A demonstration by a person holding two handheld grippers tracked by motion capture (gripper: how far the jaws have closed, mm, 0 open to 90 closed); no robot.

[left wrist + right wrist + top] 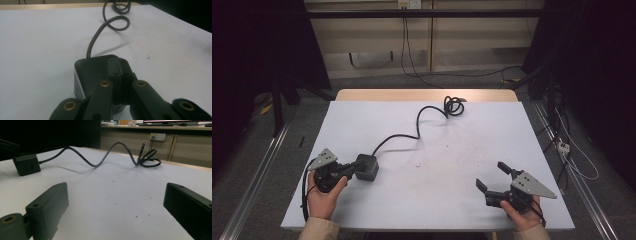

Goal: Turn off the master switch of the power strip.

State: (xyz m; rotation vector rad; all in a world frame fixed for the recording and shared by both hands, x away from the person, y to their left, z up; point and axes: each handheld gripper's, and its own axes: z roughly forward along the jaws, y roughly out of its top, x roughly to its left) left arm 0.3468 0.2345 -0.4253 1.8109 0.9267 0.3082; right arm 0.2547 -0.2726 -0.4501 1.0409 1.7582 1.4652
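Two grippers out: your left gripper [348,171] pinches the cube [366,167] near the table's [472,200] left edge. Right gripper [493,176] spread, idle. Cable [418,122] untouched; goal unclear.

Both grippers black. Left gripper [343,171], lower left of the high view: grey three-cornered plate on top, black cable looping beside the hand, brass-ringed screw holes on the linkage. Right gripper [495,176], lower right: matching grey plate. Beige sleeves [318,230] at both wrists.

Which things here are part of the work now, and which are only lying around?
In use:
- black socket cube, at the left gripper
- its black cable
- right gripper, open

Lying about:
- white power strip on floor
- wall outlet
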